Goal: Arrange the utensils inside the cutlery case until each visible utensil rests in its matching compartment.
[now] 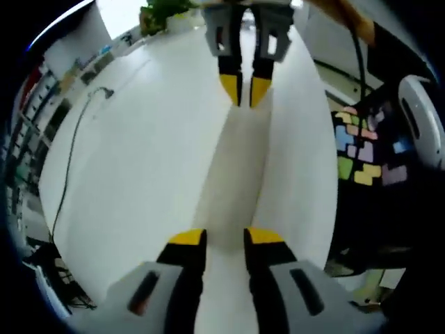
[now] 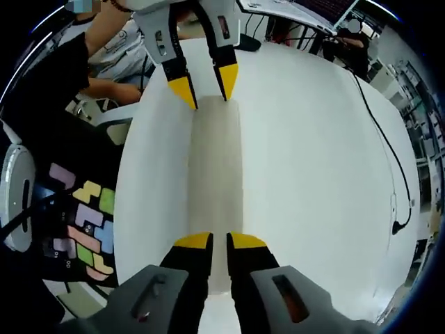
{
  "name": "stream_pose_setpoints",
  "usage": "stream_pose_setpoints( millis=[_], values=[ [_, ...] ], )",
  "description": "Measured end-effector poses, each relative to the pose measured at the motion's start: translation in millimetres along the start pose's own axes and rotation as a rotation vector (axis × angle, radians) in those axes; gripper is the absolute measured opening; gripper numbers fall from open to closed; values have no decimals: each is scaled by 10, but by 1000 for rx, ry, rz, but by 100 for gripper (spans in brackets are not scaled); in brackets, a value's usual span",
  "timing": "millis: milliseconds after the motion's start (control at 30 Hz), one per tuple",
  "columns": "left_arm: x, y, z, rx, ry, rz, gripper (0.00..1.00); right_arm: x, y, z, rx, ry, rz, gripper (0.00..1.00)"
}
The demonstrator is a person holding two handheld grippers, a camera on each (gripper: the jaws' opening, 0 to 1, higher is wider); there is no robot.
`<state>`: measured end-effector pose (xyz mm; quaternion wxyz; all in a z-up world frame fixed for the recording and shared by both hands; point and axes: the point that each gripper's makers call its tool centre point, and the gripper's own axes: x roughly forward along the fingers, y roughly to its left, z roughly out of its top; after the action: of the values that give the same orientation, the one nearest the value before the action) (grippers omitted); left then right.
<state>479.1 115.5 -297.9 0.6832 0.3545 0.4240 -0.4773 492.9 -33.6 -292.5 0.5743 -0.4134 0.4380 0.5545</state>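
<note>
A long, narrow, pale beige cutlery case (image 1: 233,167) stretches across the white table (image 1: 139,153) between my two grippers, which face each other. In the left gripper view my left gripper (image 1: 226,240) has its jaws a little apart, closed on the near end of the case. My right gripper (image 1: 245,90) holds the far end. In the right gripper view my right gripper (image 2: 220,243) has its jaws almost together on its end of the case (image 2: 215,167), and the left gripper (image 2: 205,83) grips the opposite end. I see no utensils.
A thin black cable (image 1: 69,160) (image 2: 386,160) lies on the table beside the case. Coloured puzzle mats (image 1: 361,149) (image 2: 87,216) cover the floor past the table's edge. A person (image 2: 104,42) sits close to the table. Shelves (image 1: 35,118) and a plant (image 1: 163,14) stand further off.
</note>
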Motion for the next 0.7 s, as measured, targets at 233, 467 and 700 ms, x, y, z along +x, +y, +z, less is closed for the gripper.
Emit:
stream_pose_setpoints(
  millis=[233, 467, 700],
  values=[
    [-5, 56, -46, -14, 60, -32, 23, -3, 78, -256, 21, 35, 11, 7],
    [-3, 106, -70, 0, 150, -53, 23, 27, 128, -301, 14, 53, 22, 7],
    [6, 106, -92, 24, 231, -54, 23, 67, 124, -315, -5, 73, 7, 6]
  ],
)
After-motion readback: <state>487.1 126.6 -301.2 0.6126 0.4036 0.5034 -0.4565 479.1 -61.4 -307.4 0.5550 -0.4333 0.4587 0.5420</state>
